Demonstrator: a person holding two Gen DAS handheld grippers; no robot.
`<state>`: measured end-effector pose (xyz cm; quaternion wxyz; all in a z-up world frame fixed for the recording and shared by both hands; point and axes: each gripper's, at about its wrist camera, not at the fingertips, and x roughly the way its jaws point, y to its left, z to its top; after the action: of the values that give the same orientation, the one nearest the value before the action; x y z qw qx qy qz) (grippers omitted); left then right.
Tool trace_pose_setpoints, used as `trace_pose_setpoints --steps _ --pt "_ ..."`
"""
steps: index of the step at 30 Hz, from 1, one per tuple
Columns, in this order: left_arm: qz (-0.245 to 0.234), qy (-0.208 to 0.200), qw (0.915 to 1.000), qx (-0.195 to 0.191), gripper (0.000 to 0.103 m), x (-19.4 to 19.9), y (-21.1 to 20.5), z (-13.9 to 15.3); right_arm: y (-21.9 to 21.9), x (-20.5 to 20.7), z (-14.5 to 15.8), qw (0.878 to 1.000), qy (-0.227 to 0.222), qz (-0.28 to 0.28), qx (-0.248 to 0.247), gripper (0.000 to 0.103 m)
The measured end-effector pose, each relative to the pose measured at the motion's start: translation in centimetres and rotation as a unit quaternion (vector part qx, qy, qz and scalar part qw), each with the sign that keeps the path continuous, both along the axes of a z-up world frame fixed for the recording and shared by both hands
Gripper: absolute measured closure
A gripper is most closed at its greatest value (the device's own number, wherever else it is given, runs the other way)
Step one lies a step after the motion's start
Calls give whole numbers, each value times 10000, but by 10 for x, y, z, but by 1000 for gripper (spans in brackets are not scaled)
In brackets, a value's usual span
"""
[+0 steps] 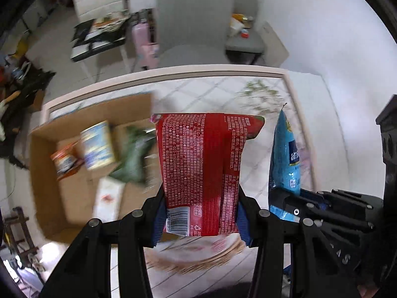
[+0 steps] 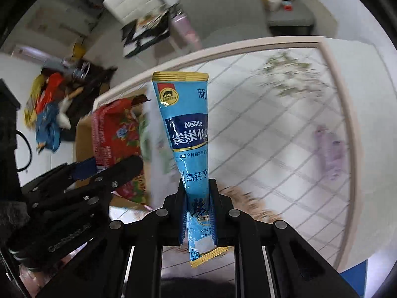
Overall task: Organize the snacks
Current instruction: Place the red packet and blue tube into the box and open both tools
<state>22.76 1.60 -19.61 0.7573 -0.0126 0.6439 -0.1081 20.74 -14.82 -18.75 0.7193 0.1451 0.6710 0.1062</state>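
Left wrist view, biggest first: white table with a grey diamond-grid cloth and pale raised rim (image 1: 223, 70) fills the background, blurred. Open brown cardboard box (image 1: 74, 198) sits on its left part. Inside the box: a green crinkly bag (image 1: 134, 159), a cream-and-blue printed pack (image 1: 98, 146), an orange-and-white packet (image 1: 63, 161), a white flat packet (image 1: 109, 196); all smeared, details unreadable. Grey upholstered chair (image 1: 193, 19) stands behind the table's far edge.

Left gripper (image 1: 201, 213) is clamped on a red glossy snack bag with white print and a barcode (image 1: 201, 161), blue pads pressing both sides near its lower end. Bag hangs in the air above the table, just right of the box.

Right gripper (image 2: 198, 213) is pinched on a slim light-blue Nestle sachet with gold end seals (image 2: 191, 129), jaws nearly together around its lower part, sachet sticking up and forward. It is off the table too, just beside the red bag.
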Motion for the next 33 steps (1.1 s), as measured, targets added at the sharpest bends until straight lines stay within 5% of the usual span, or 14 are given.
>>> trace_pose_setpoints --steps 5,14,26,33 --pt "452 40 9985 308 59 -17 97 -5 89 -8 -8 9997 100 242 -29 87" --pt "1172 500 9912 368 59 -10 207 -62 150 18 -60 9990 416 -55 -181 87" --pt "1172 1347 9820 616 56 8 228 -143 172 41 -130 9936 712 36 -876 84" --pt "1287 1283 9822 466 49 5 230 -134 172 40 -129 9924 739 82 -976 56"
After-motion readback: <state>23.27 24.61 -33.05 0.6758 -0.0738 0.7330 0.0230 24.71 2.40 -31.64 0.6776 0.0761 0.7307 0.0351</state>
